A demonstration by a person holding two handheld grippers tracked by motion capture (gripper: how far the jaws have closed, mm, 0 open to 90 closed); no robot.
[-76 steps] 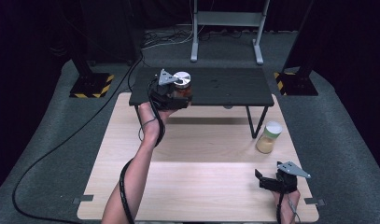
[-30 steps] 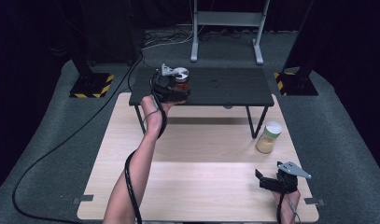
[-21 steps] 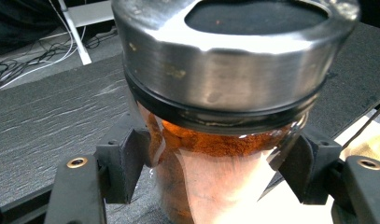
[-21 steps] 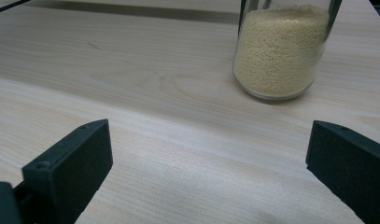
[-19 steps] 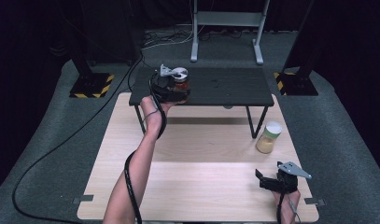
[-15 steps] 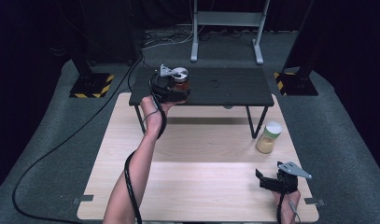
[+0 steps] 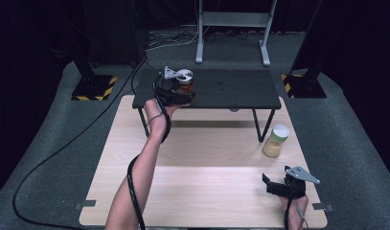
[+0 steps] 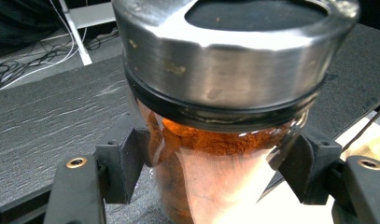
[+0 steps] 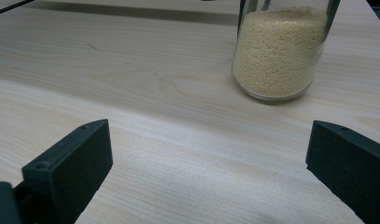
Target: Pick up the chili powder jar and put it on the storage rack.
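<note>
Dark room, grey carpet; light wood table (image 7: 202, 191) w/ a low black stand (image 7: 231, 88) set on its far part.

L gripper (image 7: 176, 91) at the near-left corner of the black stand, arm stretched out over the wood table. Holds a glass jar (image 7: 185, 85) of red-brown powder w/ a silver metal lid (image 7: 184, 75). Left gripper view: jar (image 8: 211, 172) sits between the two black fingers (image 8: 124, 163), one pad on each side of the glass just under the lid (image 8: 225, 56); jaws part-closed, both pads against the jar wall. Jar upright, at the near-left edge of the stand top; can't tell if its base touches the stand, bottom is cut off.

R gripper (image 7: 279, 187) low over the wood table near its near-right corner, well apart from the black stand. Right gripper view: fingers (image 9: 71, 168) spread wide, nothing between them, bare wood under.

2nd jar (image 7: 275, 141), pale yellow grains, light lid, stands upright on the wood table just beside the stand's near-right leg (image 7: 257, 124), between stand and R gripper. Right gripper view: this jar (image 9: 278, 51) ahead of the jaws, clear of both.

Black cable (image 7: 63, 148) runs across the carpet left of the stand.
</note>
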